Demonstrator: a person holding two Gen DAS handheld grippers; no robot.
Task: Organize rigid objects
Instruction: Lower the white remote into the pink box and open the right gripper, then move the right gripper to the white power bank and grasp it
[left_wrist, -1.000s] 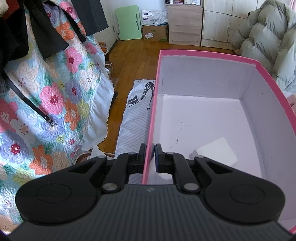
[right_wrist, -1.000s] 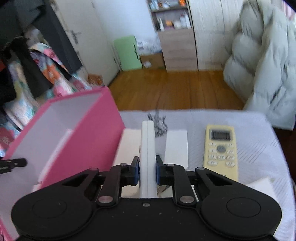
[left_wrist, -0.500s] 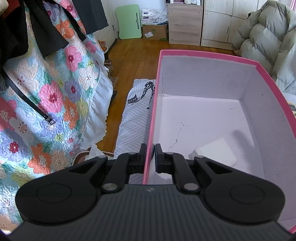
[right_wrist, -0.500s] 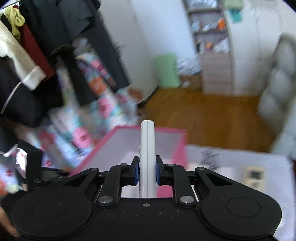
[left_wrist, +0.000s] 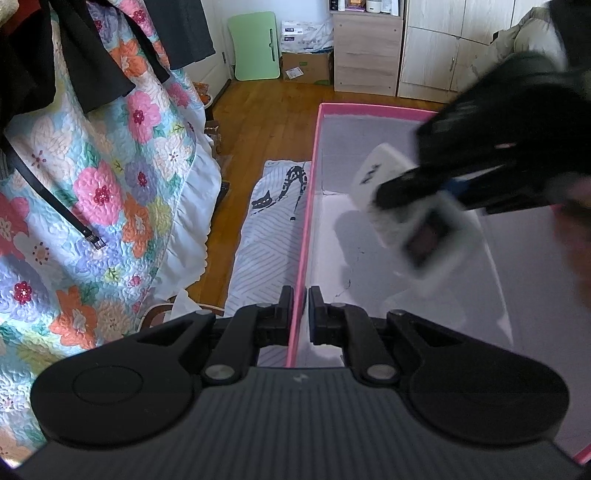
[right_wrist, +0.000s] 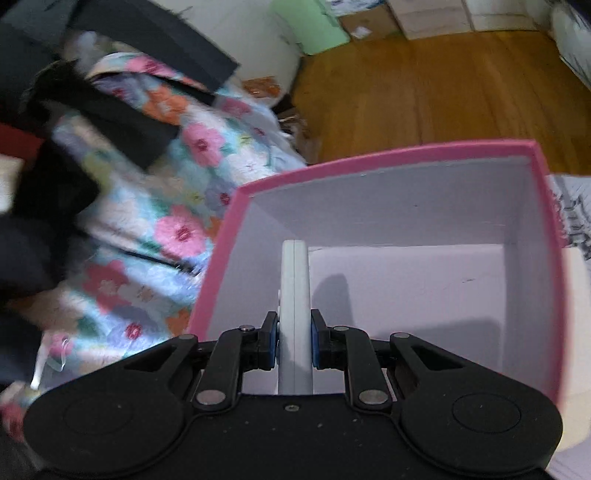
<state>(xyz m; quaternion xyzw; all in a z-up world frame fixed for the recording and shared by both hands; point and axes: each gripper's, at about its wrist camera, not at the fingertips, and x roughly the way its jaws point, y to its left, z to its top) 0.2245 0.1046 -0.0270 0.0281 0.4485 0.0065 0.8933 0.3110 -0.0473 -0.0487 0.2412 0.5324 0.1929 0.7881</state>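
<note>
right gripper (right_wrist: 293, 343) now over pink box (right_wrist: 402, 155), clamping white remote (right_wrist: 294, 280)

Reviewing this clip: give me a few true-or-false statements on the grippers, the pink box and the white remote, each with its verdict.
1. The left hand-held gripper is clamped on the pink box wall. True.
2. The right hand-held gripper is empty. False: it grips the white remote edge-on.
3. The remote is over the box's inside. True.
4. The box is blue-rimmed. False: the rim is pink.
5. The floor is carpeted. False: the wooden floor is bare.
</note>
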